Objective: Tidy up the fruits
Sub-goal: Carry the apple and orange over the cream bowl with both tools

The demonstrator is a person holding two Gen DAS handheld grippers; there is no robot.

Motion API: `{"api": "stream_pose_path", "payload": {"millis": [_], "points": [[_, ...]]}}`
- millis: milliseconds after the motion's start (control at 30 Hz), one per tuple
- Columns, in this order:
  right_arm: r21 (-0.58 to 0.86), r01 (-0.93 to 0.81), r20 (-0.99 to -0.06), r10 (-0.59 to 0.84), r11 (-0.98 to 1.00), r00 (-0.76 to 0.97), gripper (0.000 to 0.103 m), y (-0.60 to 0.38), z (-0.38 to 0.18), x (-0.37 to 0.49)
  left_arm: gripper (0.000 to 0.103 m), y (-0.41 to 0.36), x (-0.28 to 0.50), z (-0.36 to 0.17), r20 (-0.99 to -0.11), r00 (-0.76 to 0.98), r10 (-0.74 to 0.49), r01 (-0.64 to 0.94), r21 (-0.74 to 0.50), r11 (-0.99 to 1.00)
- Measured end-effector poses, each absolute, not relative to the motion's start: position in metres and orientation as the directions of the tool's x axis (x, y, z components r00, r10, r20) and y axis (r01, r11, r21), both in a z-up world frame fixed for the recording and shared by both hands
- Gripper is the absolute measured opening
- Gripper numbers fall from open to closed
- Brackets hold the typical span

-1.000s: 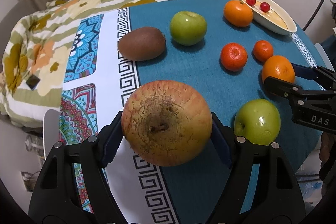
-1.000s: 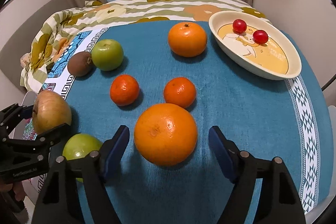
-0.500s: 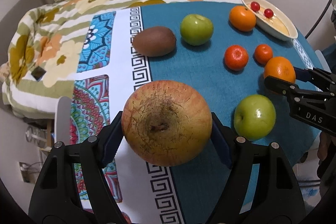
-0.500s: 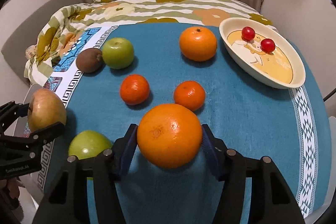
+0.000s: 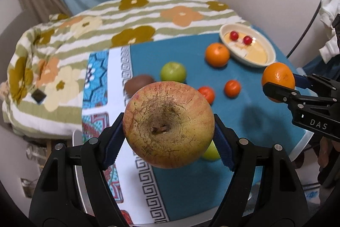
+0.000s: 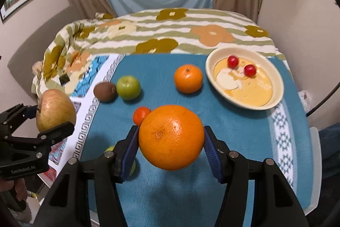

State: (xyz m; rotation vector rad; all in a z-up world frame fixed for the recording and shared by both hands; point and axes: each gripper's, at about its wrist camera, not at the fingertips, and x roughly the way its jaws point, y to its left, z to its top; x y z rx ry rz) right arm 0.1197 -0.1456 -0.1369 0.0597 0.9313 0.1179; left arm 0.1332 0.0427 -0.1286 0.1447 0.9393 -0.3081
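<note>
— State of your jaws?

— My left gripper (image 5: 169,133) pinches the russet apple (image 5: 168,124); my right gripper (image 6: 171,148) pinches the large orange (image 6: 171,137). Both fruits hang clear above the teal cloth (image 6: 233,127).

— And around them?

— On the cloth: a kiwi (image 6: 105,91) touching a green apple (image 6: 128,87), another orange (image 6: 188,78), and an oval dish (image 6: 276,97) holding two red fruits (image 6: 250,70).

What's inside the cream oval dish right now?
The dish holds two small red fruits near its far end, apart from each other. The rest shows a bare yellow printed bottom. The near wall hides a sliver of the floor.
</note>
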Motion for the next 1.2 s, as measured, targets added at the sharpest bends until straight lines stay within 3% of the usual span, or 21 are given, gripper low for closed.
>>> {"api": "stream_pose_path", "payload": {"millis": [567, 1200], "points": [[0.105, -0.128, -0.773, 0.162, 0.986, 0.613, 0.055, -0.264, -0.106, 0.151, 0.081, -0.064, 0.177, -0.095, -0.781, 0.594, -0.194, 0.251, -0.049, 0.967], [0.134, -0.218, -0.805, 0.235, 0.967, 0.544, 0.055, -0.377, -0.148, 0.217, 0.081, -0.208, 0.255, -0.163, -0.837, 0.515, -0.185, 0.225, -0.076, 0.971]]}}
